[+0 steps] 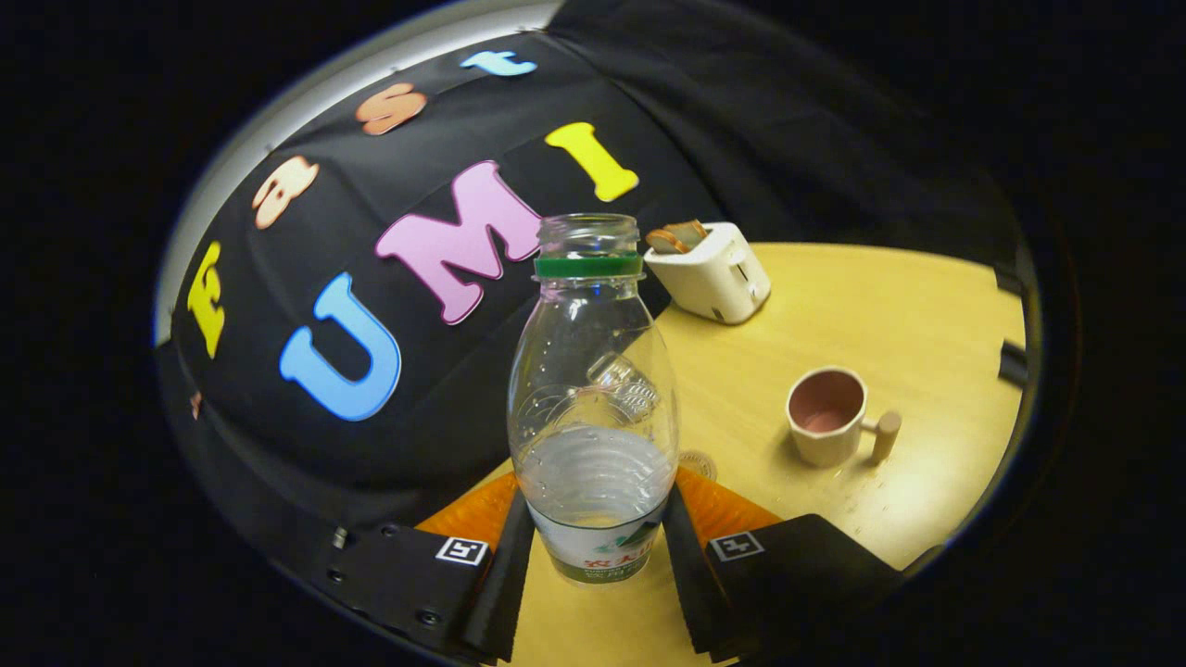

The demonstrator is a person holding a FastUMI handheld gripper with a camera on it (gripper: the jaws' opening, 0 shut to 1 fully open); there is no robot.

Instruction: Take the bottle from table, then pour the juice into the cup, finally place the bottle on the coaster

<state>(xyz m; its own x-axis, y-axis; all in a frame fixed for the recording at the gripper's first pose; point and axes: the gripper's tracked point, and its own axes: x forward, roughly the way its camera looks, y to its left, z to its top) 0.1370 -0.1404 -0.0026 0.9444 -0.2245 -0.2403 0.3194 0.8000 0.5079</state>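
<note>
Gripper view: jaws [593,565] closed on the lower body of the bottle [593,408], one finger pressing each side. Bottle clear ribbed plastic, uncapped, green neck ring, a little liquid near the bottom. Bench [889,306] pale wood, smooth; open surface to the right. Cup [826,415], pink inside, peg handle, stands right of the bottle, well apart. White toaster [712,270] far behind, at the bench's far edge.

Clear glossy plastic bottle [593,389] — wood table [889,306]
</note>
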